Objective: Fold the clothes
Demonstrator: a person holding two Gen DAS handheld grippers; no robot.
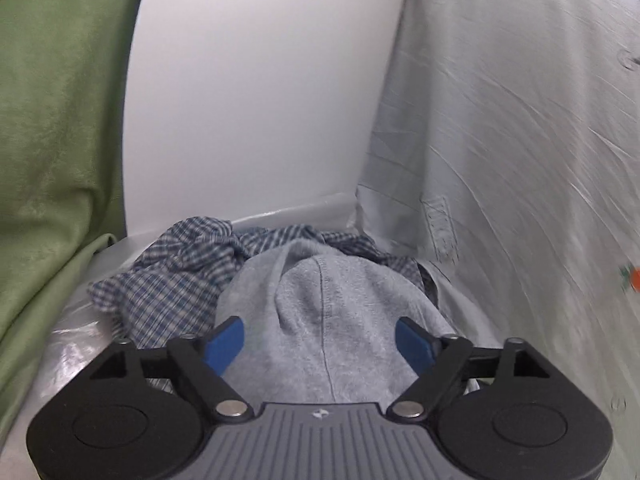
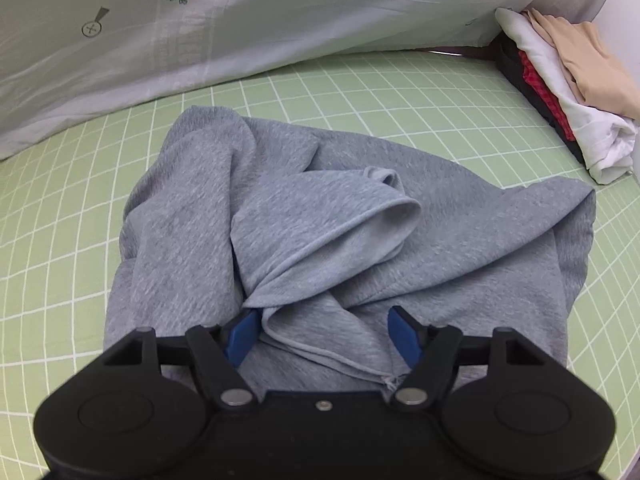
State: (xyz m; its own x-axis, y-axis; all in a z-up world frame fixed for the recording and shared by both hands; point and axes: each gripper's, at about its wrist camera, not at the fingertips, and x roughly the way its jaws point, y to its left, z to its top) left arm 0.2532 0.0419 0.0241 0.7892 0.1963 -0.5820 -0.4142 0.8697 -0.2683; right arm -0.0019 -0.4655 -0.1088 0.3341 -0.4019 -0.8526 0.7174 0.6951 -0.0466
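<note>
A grey knit garment [image 2: 352, 216] lies crumpled on the green grid mat [image 2: 60, 216], with a folded flap raised at its middle. My right gripper [image 2: 326, 332] is open, its blue pads [image 2: 404, 332] on either side of a hem fold at the near edge. In the left wrist view, a grey garment [image 1: 324, 320] lies on top of a blue checked shirt [image 1: 172, 276] in a pile. My left gripper [image 1: 320, 344] is open, with the grey cloth between its blue pads [image 1: 224, 344].
A pale sheet with carrot prints [image 2: 240, 20] hangs behind the mat and at the right of the left wrist view [image 1: 520, 120]. A stack of folded clothes [image 2: 568, 92] sits at the mat's far right. A green cloth [image 1: 52, 140] and a white wall [image 1: 256, 100] stand behind the pile.
</note>
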